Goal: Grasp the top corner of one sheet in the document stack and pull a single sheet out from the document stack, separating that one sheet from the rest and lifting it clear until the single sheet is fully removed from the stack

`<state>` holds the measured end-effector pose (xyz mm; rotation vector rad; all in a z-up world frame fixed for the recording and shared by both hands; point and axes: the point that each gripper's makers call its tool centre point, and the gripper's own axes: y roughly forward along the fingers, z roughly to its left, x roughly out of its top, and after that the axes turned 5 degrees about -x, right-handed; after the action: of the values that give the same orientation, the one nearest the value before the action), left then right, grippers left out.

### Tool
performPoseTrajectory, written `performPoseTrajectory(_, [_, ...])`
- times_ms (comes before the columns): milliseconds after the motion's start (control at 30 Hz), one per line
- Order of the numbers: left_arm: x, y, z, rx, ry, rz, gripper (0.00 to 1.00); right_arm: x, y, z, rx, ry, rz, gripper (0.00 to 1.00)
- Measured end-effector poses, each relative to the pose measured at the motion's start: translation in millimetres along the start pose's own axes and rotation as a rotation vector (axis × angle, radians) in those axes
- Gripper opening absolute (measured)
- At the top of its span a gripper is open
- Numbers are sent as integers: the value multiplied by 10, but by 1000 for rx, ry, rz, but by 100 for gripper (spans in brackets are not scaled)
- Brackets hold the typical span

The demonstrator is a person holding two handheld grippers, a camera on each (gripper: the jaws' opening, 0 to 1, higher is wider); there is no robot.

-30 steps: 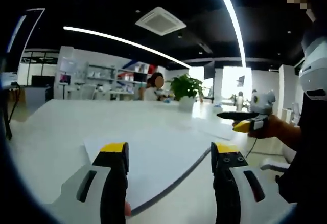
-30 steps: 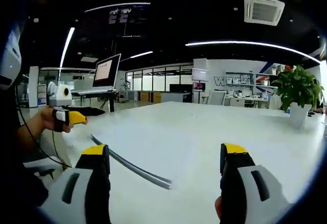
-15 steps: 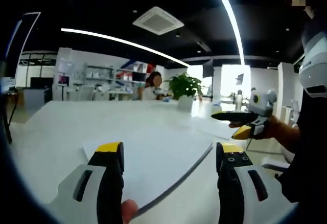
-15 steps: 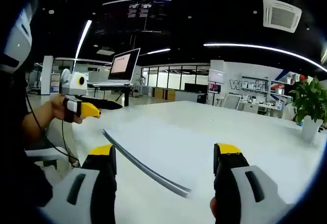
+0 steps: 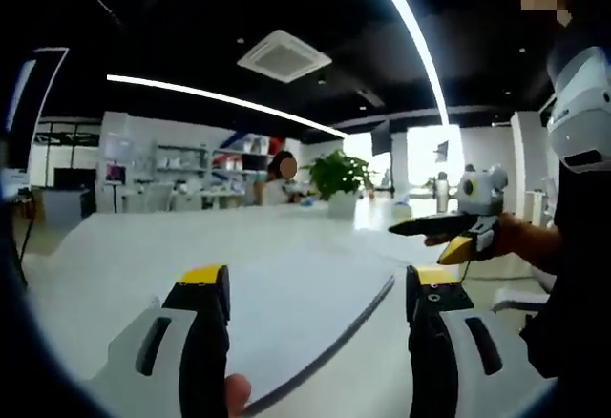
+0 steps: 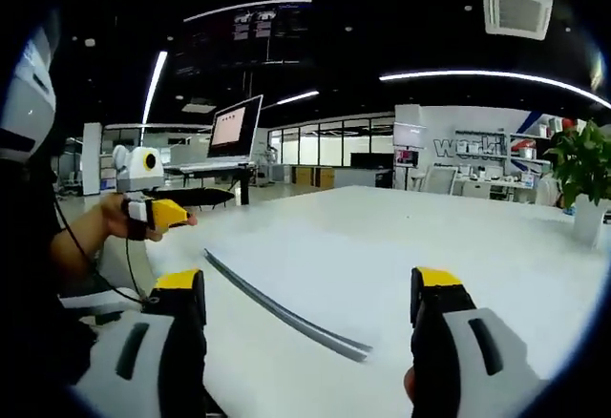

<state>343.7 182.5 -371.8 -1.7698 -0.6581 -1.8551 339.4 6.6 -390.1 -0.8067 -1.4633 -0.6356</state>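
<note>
The document stack (image 5: 286, 313) lies flat on the white desk (image 5: 115, 256). In the left gripper view it sits in the lower middle of the frame, between the two jaws of the left tool (image 5: 315, 289), and its dark edge runs from the bottom centre up toward the right. In the right gripper view the same stack (image 6: 286, 275) is in the lower middle, with its dark edge crossing from the centre left down to a corner near the lower centre. No sheet is lifted from it.

The left tool is released: its yellow-tipped jaws stand wide apart above the paper and grasp nothing. The right tool (image 6: 310, 289) is also released, with its jaws spread wide over the desk and nothing between them.

In the left gripper view the right tool appears at the right side of the frame, held by a hand (image 5: 511, 237). In the right gripper view the left tool appears at the left side.

A potted plant (image 5: 339, 179) stands on the far part of the desk, and a laptop (image 6: 229, 136) stands behind the desk in the upper left.
</note>
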Motion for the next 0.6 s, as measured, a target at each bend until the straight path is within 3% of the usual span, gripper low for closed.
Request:
performPoseTrajectory(67, [-52,-18,52,16,43,55,75,-27,-35,-106,-49,-73,17,90])
performPoseTrajectory(133, [-81,-41,122,29,94,103,75,-18,-62,-147,-54,-60,18,91])
performPoseTrajectory(333, [-57,-54,236,31,149,144,75,-55,-94,-124,-17,-42,24,91])
performPoseTrajectory(600, [-124,4,290,1,193,225,74,-140,-43,-159,-39,-50,30,89])
